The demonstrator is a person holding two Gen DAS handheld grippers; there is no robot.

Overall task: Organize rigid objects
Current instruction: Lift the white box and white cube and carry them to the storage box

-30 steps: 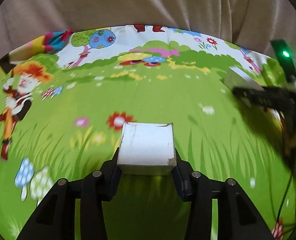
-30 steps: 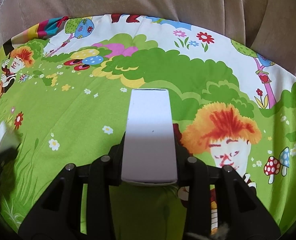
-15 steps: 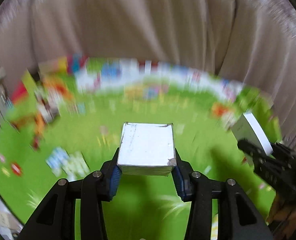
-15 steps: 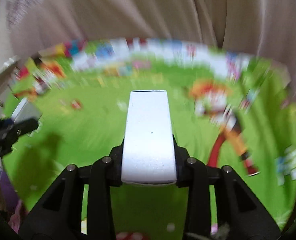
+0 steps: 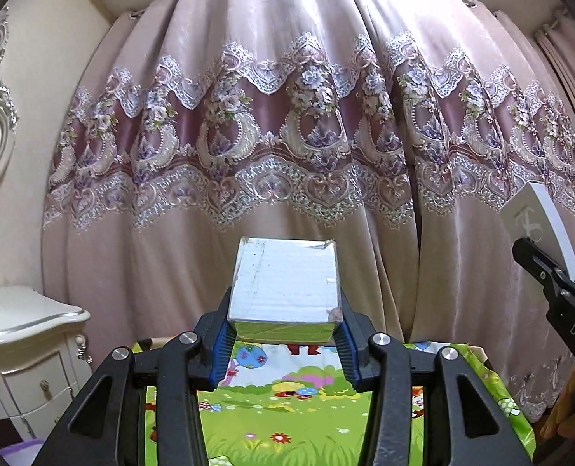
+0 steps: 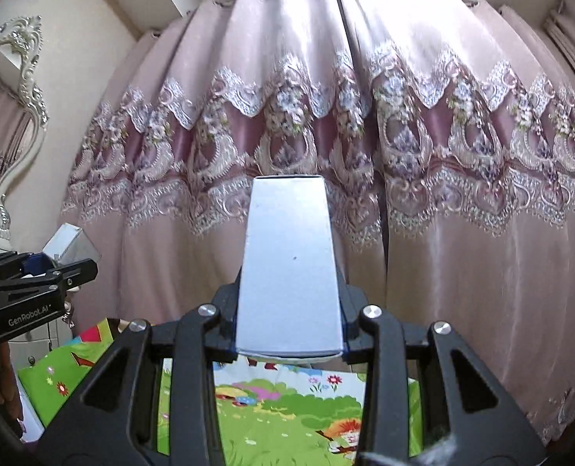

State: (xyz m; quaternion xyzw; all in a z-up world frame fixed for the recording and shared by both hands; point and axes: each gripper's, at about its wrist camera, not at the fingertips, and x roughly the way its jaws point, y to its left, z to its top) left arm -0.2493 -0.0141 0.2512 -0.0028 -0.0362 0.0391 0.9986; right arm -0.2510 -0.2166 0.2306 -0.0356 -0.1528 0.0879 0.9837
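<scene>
Both boxes are off the surface and in the air, so the pick-up part looks done while the placing part is open: no pile, bin or shelf meant for them shows in either view, and where they should go cannot be told.

The left gripper (image 5: pixel 285 343) pinches a squat white cardboard box with scuffed corners (image 5: pixel 285 283) between its blue pads, the box jutting forward at about level. The right gripper (image 6: pixel 289 334) is clamped on a long, narrow white cardboard box (image 6: pixel 289 264) that sticks out ahead and tilts slightly upward. In the left wrist view that second box (image 5: pixel 540 225) appears at the right edge, showing a printed monogram on its end; the two boxes are well apart.

Below lies a bright green play mat printed with cartoon flowers and mushrooms (image 5: pixel 287 423), seemingly bare where visible. Ahead hangs a pink pleated curtain with a lace-embroidered band (image 5: pixel 287 136), near enough that a forward swing might brush it. To the left stand a white carved bedside cabinet with drawers (image 5: pixel 27 361) and an ornate silver-framed mirror (image 6: pixel 19 77); the left-hand box would need to stay clear of these.
</scene>
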